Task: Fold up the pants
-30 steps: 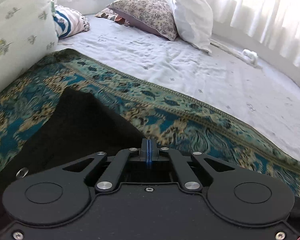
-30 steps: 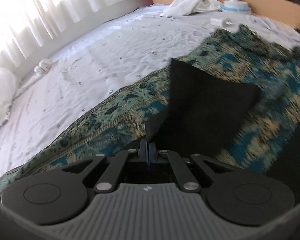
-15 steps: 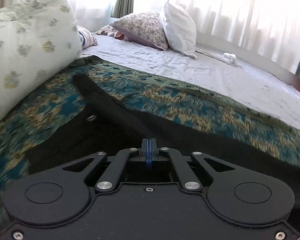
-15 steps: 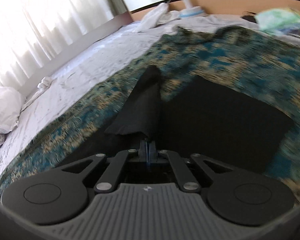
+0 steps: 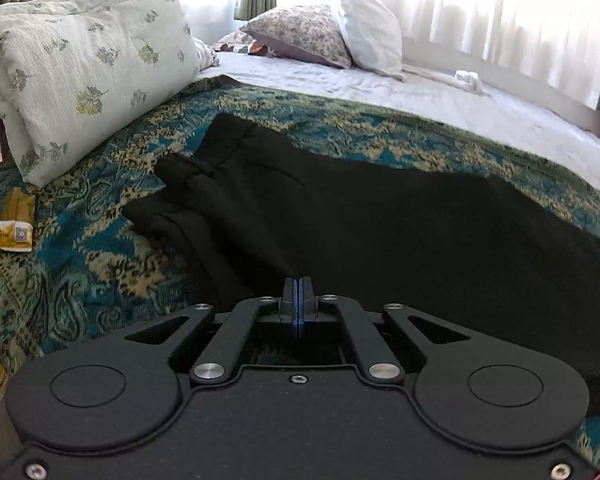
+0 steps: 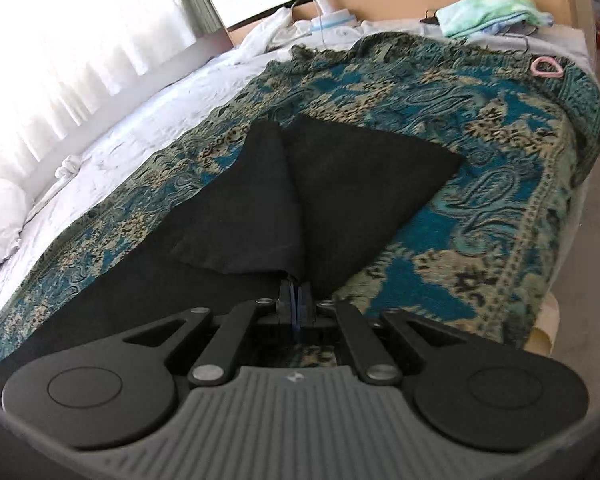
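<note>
Lying spread across a teal-and-tan paisley woven blanket (image 5: 100,264) on the bed, the black fabric pants (image 5: 380,216) are pinched at their near edge by both tools: the left gripper (image 5: 298,300) clenched on the cloth, the right gripper (image 6: 295,298) likewise clamping a raised fold (image 6: 260,200).

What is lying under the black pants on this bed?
The black pants lie on a teal paisley blanket, which shows all round them and itself covers a white sheet. Whatever sits directly beneath the cloth is covered, so nothing more can be told.
</note>
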A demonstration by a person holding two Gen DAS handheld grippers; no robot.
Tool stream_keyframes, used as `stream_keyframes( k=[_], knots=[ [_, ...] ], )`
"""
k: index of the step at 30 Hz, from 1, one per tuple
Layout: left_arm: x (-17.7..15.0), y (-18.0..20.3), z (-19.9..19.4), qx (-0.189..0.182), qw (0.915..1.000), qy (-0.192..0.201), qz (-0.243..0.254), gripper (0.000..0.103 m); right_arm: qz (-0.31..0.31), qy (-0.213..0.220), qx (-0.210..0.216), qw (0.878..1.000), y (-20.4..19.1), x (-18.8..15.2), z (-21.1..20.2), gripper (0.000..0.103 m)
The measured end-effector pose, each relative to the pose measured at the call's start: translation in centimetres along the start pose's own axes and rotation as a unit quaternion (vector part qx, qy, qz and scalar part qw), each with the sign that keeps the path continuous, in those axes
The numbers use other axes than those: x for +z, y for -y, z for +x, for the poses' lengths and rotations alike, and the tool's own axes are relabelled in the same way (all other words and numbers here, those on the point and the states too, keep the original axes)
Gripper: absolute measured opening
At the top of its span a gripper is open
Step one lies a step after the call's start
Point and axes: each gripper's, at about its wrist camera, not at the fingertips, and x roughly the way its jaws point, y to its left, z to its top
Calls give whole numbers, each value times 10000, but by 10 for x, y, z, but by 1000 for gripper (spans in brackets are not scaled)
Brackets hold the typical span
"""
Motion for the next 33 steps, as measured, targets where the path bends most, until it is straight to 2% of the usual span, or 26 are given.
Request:
stream_keyframes(
  k=[6,9,10,13,15,17,19,20,23,27,29,30,31,33],
  knots=[
    [-6,8,-6,23,9999,46,150,1,-129,94,-251,9996,12,-5,-1,4],
    [-12,8,-1,191,9995,-12,245,1,-461,319,-824,9950,19,-5,1,3],
    [-13,7,2,218,9993,-19,290,1,-549,346,-889,9939,24,-4,3,2],
    [-17,12,2,296,9985,60,461,1,-488,416,-697,9955,38,2,0,3],
    [-19,15,3,341,9980,71,526,2,-652,583,-731,9935,37,5,-7,9],
    [-20,17,6,378,9975,84,583,2,-967,797,-519,9908,31,3,-17,22],
    [-22,20,7,422,9969,120,656,2,-1347,1005,-240,9855,21,-3,-26,58],
    [-23,21,8,450,9964,141,701,2,-1611,1088,-116,9809,11,-8,-27,71],
    [-26,27,10,560,9947,222,828,2,-2605,1091,118,9592,-20,-26,-22,79],
    [-30,31,11,648,9927,295,977,2,-3654,905,6,9264,-56,-45,11,82],
    [-30,31,11,656,9924,306,996,2,-3874,818,-238,9180,-61,-44,31,82],
    [-30,31,11,653,9925,303,989,2,-3849,824,-288,9188,-61,-40,35,81],
    [-30,31,11,652,9925,300,987,2,-3677,770,-285,9263,-56,-30,38,80],
    [-31,31,11,651,9927,299,973,2,-3329,748,-456,9389,-41,-9,40,71]
  ],
)
